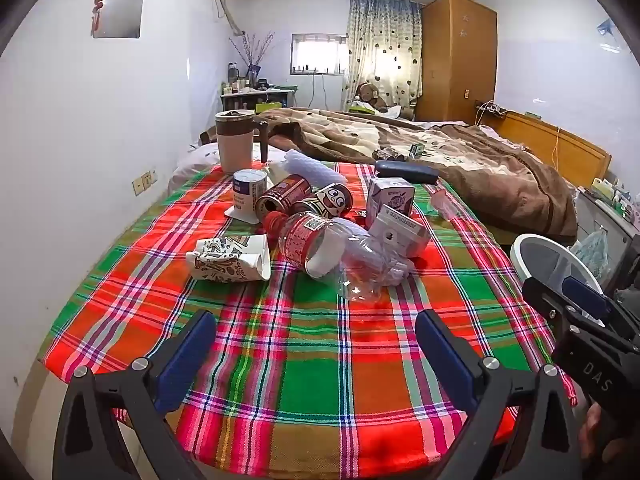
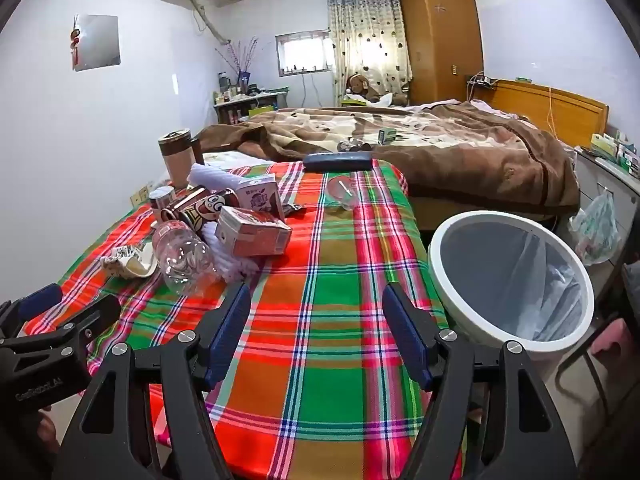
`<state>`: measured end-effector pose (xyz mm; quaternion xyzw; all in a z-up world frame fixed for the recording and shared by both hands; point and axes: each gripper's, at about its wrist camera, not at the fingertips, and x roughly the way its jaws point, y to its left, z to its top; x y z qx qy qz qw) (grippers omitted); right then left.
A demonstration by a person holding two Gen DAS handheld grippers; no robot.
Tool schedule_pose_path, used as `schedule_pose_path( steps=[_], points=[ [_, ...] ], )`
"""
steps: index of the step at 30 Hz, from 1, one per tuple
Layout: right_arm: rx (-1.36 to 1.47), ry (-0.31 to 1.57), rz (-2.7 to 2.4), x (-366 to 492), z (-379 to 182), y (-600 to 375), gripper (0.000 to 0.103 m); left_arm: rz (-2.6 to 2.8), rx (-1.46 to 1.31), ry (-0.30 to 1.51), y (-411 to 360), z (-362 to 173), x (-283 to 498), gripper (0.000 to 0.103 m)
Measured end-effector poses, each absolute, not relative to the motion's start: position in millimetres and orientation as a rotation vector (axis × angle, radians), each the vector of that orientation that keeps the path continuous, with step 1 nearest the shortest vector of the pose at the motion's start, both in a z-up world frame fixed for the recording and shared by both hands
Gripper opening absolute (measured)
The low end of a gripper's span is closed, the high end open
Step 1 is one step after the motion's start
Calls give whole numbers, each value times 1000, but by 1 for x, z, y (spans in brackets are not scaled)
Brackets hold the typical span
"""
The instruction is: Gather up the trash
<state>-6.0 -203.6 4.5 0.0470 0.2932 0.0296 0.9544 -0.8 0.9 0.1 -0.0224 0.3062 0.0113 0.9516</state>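
Left wrist view. We note our left gripper [image 1: 316,344] spread wide above the near part of the plaid tablecloth [image 1: 312,392], nothing between its blue pads. The trash sits in a cluster further back on the cloth: a crushed paper cup [image 1: 230,260] on its side at the left, a clear plastic bottle [image 1: 320,246] with a red label and red cap lying beside it, and crumpled clear plastic [image 1: 372,276] at the bottle's base. Behind these lie a red can [image 1: 284,198] and a can with a cartoon face [image 1: 330,200], both tipped over, with a white-and-blue can [image 1: 249,192] standing upright to their left. Two small drink cartons [image 1: 390,198] are at the right of the pile, one upright, one lying flat. A tall beige tumbler [image 1: 235,140] stands at the far left corner, a dark case [image 1: 406,172] at the far edge. The right gripper [image 1: 568,300] shows at the right edge, in front of the white bin [image 1: 520,248].

Right wrist view. Our right gripper [image 2: 316,336] hangs released, jaws apart, over the cloth's near right part, empty. The white bin [image 2: 440,264], lined with a clear bag, stands just beside the table's right edge. The same trash pile lies to the left; the flat carton [image 2: 254,232] is nearest. A clear wrapper [image 2: 342,194], possibly a lid, lies apart near the far edge. The brown blanket [image 2: 440,152] covers the bed beyond.
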Motion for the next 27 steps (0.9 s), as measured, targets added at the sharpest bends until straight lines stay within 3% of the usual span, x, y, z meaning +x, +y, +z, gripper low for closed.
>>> schedule_pose_path(
  steps=[27],
  points=[
    [87, 579, 49, -12, 9, -204, 70, 41, -37, 628, 1, 6, -5, 101]
  ],
)
